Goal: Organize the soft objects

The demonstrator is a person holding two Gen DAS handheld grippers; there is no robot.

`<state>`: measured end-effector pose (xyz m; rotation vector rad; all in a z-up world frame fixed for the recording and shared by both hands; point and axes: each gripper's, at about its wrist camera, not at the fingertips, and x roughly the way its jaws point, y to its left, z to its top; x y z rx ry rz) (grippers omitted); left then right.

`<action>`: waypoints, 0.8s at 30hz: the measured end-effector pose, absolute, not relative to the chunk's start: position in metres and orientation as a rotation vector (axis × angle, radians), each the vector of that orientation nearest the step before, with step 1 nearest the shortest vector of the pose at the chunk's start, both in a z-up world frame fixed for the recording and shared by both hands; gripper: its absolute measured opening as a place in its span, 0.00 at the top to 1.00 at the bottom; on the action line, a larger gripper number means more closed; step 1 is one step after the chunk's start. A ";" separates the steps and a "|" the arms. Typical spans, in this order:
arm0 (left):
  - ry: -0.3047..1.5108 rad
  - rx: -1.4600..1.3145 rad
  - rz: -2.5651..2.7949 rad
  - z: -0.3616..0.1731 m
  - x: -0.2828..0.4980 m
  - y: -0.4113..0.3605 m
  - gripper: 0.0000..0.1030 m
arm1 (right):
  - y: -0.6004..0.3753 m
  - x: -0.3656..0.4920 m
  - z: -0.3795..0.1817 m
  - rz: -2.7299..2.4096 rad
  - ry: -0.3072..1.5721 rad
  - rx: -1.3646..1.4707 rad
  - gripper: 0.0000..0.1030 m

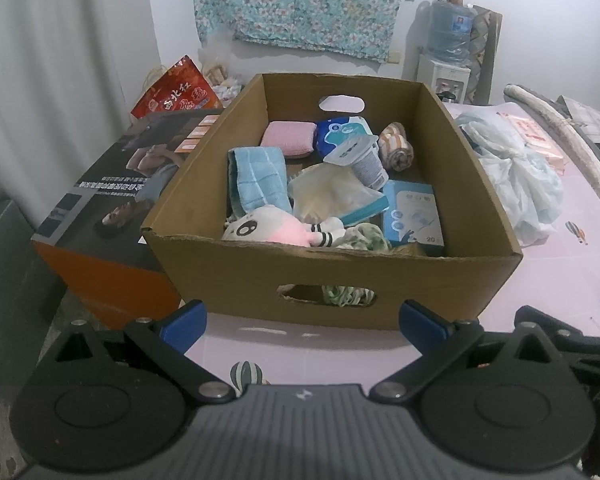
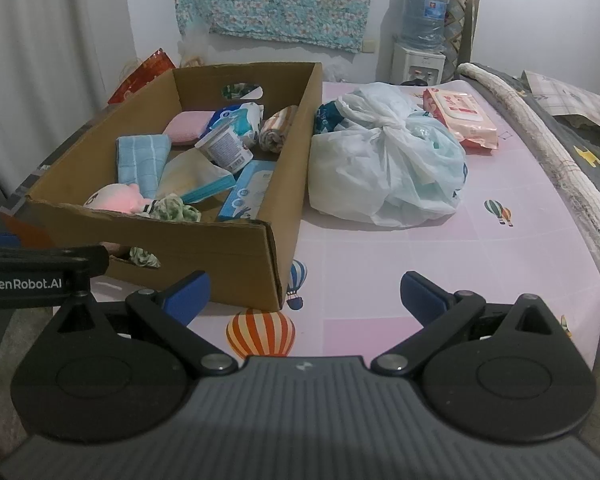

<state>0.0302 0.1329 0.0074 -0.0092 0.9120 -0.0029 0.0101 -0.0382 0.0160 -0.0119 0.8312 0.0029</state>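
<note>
Since both tools sit low at the bottom of each frame w/ jaws spread wide and nothing between them, neither has committed to a pick yet. Left gripper (image 1: 302,322) faces the open brown cardboard box (image 1: 488,200) at frame centre, lined up on its near cut-out handle. Box already holds the soft stuff, loosely piled: folded light-blue towel (image 1: 258,178), pink square sponge pad (image 1: 287,139), pink-and-white plush toy (image 1: 278,228), rolled striped cloth (image 1: 396,146), green-white scrunchie (image 1: 366,238), plus a white plastic cup (image 1: 364,162) lying tipped. Right gripper (image 2: 304,294) points at bare pink balloon-print mat (image 2: 380,280). Knotted white plastic bag (image 2: 384,164) lies just beside the box, centre-right; pink wet-wipes pack (image 2: 460,118) behind it, upper right. Probably those go in next.
</note>
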 end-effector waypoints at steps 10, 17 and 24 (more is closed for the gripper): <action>0.920 -0.009 -0.006 0.004 0.028 0.133 0.00 | -0.037 0.010 0.014 0.005 0.838 -0.016 0.01; 0.922 -0.009 -0.005 0.004 0.028 0.133 0.00 | -0.037 0.011 0.014 0.005 0.839 -0.016 0.01; 0.931 -0.005 -0.009 -0.001 0.027 0.132 0.00 | -0.037 0.011 0.014 0.004 0.840 -0.016 0.01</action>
